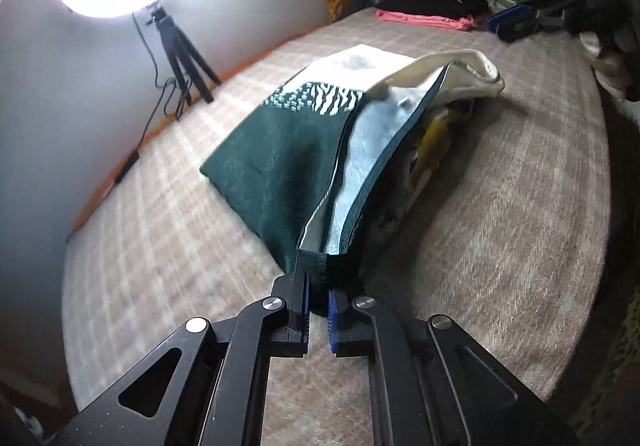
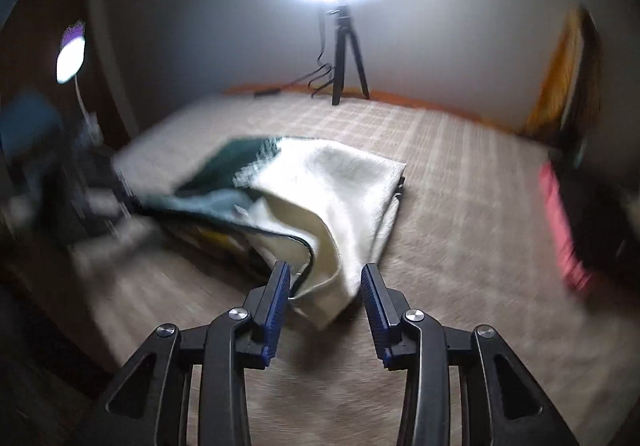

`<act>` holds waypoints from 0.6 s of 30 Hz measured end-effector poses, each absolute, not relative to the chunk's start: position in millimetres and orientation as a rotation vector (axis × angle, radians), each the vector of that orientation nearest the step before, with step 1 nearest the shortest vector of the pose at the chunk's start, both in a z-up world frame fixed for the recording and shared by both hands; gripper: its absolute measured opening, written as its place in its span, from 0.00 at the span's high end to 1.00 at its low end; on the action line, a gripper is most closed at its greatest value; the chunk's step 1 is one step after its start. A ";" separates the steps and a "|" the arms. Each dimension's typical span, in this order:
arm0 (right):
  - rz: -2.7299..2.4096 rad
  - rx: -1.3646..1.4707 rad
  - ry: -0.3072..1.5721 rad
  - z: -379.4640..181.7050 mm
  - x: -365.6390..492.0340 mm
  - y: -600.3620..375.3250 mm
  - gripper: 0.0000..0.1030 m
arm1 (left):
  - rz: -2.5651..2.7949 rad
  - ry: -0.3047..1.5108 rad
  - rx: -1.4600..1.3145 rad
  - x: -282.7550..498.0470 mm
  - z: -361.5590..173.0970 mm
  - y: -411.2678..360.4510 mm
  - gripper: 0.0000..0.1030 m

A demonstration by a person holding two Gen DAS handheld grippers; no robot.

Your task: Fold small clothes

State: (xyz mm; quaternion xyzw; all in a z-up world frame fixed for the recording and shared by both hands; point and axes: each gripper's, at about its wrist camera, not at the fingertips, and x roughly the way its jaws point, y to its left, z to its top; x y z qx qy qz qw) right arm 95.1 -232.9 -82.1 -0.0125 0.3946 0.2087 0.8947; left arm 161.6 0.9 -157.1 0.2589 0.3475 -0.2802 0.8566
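Note:
A small knit garment, dark green with a cream end and a white pattern band [image 1: 280,153], lies partly folded on the checked bed cover [image 1: 160,246]. My left gripper [image 1: 318,288] is shut on the green ribbed hem at its near corner, holding that edge raised so the pale lining shows. In the right wrist view the cream end [image 2: 340,181] droops in a loose fold. My right gripper [image 2: 326,274] stands open around that hanging cream corner, and its blue pads [image 2: 280,286] do not press on the cloth. The view is blurred.
A bright ring light on a black tripod [image 2: 346,53] stands on the floor by the wall beyond the bed. A folded pile of pink and black clothes [image 1: 432,11] lies at the bed's far end. A cable [image 1: 160,101] runs down from the tripod.

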 end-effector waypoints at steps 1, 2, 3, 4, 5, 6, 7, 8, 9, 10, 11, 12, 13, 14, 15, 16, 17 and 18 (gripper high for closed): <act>0.436 0.031 0.816 -79.4 97.5 -240.6 0.63 | -0.600 0.727 0.537 159.0 -156.1 2.1 0.93; 0.429 0.086 0.816 -77.9 100.4 -248.1 0.61 | -0.607 0.723 0.534 158.0 -155.5 2.2 0.92; 0.429 0.161 0.826 -77.6 107.1 -257.8 0.61 | -0.609 0.718 0.530 155.8 -153.1 3.0 0.92; 0.431 0.196 0.837 -79.4 110.5 -259.5 0.61 | -0.609 0.714 0.523 152.6 -150.7 3.1 0.92; 0.444 0.234 0.858 -82.8 115.6 -261.9 0.61 | -0.608 0.711 0.515 151.1 -148.0 3.7 0.92; 0.457 0.254 0.888 -87.7 120.5 -261.7 0.62 | -0.607 0.705 0.505 149.6 -145.1 4.5 0.92; 0.443 0.253 0.909 -92.7 124.2 -260.1 0.62 | -0.610 0.698 0.491 149.0 -141.5 5.3 0.91; 0.436 0.258 0.926 -97.8 125.5 -259.3 0.63 | -0.608 0.689 0.468 147.9 -136.0 6.4 0.89; 0.441 0.296 0.958 -105.5 130.0 -259.8 0.65 | -0.608 0.682 0.450 146.7 -131.9 7.1 0.88; 0.435 0.344 0.979 -111.9 132.7 -262.6 0.65 | -0.611 0.679 0.440 146.3 -129.4 7.3 0.88; 0.427 0.400 0.991 -117.1 135.6 -267.7 0.65 | -0.613 0.670 0.432 144.5 -125.4 6.1 0.88; 0.419 0.445 1.002 -121.5 137.2 -271.7 0.65 | -0.616 0.660 0.430 144.1 -122.4 5.0 0.88; 0.413 0.487 1.015 -125.5 137.6 -276.3 0.65 | -0.630 0.648 0.427 142.8 -117.9 2.4 0.88; 0.409 0.526 1.031 -130.3 139.0 -280.4 0.65 | -0.636 0.639 0.429 141.9 -116.0 1.2 0.88; 0.403 0.540 1.043 -133.5 139.0 -282.1 0.65 | -0.635 0.629 0.430 140.8 -114.2 -0.1 0.88; 0.404 0.562 1.060 -137.9 139.7 -282.9 0.65 | -0.635 0.625 0.427 141.7 -112.7 -1.4 0.88; 0.411 0.588 1.076 -143.0 140.5 -283.2 0.65 | -0.648 0.621 0.426 141.9 -110.1 -4.2 0.88; 0.416 0.616 1.097 -148.9 141.9 -283.1 0.65 | -0.653 0.614 0.431 142.0 -108.6 -5.0 0.88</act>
